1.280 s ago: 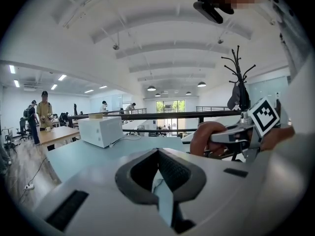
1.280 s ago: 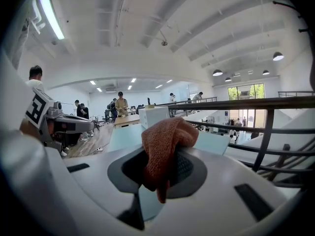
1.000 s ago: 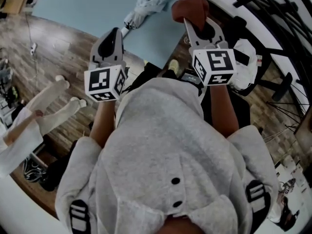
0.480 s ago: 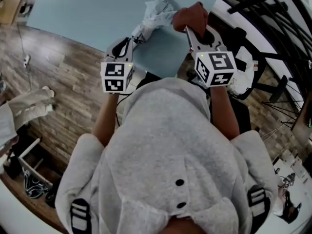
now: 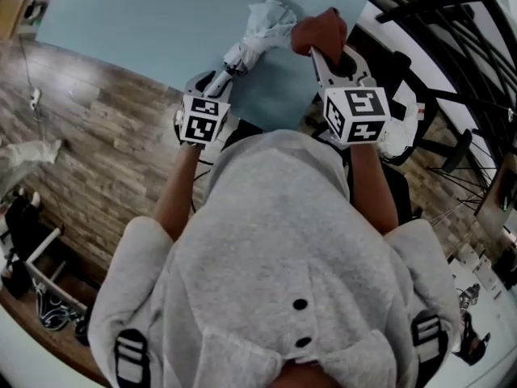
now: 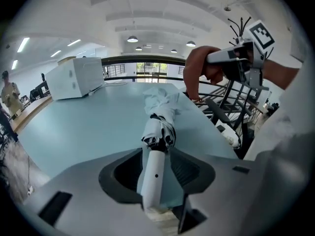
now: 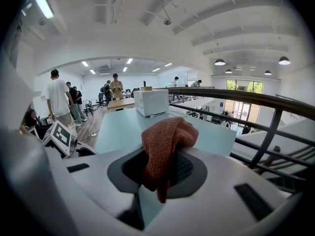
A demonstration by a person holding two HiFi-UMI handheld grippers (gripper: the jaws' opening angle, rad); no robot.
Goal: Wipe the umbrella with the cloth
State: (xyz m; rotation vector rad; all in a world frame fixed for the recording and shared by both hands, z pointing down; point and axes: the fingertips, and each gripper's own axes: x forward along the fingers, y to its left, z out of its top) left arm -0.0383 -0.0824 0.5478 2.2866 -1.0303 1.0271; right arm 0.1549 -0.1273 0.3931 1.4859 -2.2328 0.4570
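Observation:
A folded white umbrella (image 5: 265, 24) lies on the pale blue table (image 5: 137, 18), its white handle (image 5: 235, 55) pointing at the near edge. My left gripper (image 5: 213, 86) is low at that edge, pointing down along the umbrella. In the left gripper view the handle (image 6: 153, 176) lies between the opening jaws of the left gripper (image 6: 156, 168), with a gap on either side, and the bunched canopy (image 6: 160, 107) stretches beyond. My right gripper (image 5: 331, 51) hovers right of the umbrella, shut on a rust-red cloth (image 5: 319, 29). That cloth (image 7: 165, 141) hangs from the right gripper (image 7: 160, 168).
A white box (image 6: 74, 77) stands at the table's far end. A black railing (image 7: 246, 102) runs along the table's right side. Several people (image 7: 59, 100) stand further back. Wooden floor (image 5: 105, 136) lies to the left of the table.
My left gripper has dropped from high above the floor down to the table's edge, and its jaws now stand apart round the umbrella's handle. The right gripper, still holding the cloth, has shifted slightly.

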